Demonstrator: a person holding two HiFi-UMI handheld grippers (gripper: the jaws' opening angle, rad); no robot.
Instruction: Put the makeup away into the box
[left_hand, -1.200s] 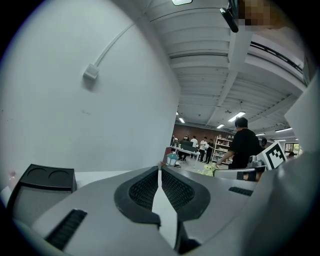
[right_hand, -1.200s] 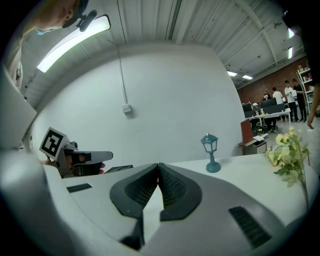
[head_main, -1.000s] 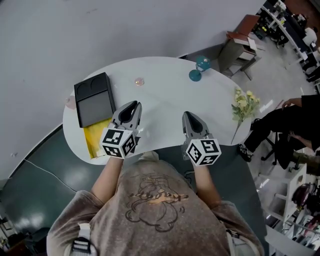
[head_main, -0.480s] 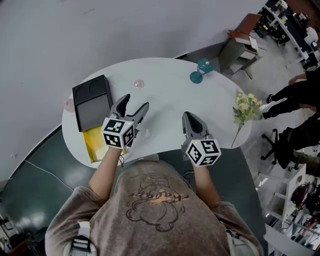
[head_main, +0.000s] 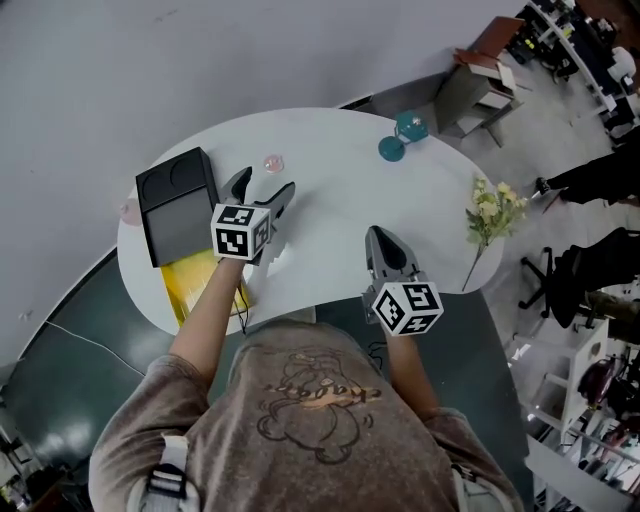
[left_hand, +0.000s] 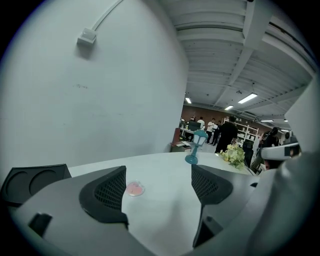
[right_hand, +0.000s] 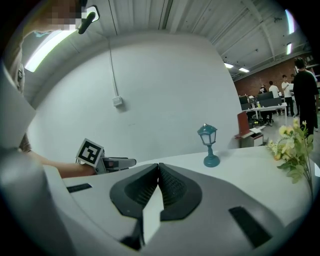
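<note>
Your L gripper (head_main: 262, 186) had just been opening: jaws wide, nothing betw. them. Pink compact (head_main: 274, 161) sat on table (head_main: 335, 165) just ahead, near black box (head_main: 175, 200). You needed to drop low, straddle it squarely, then close. R gripper (head_main: 383, 243) was closed, empty.

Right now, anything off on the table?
Nothing spilled or broken. Only oddities: the flower sprig lies flat at the table's right edge, and a yellow item lies right at the near rim by the black box.
</note>
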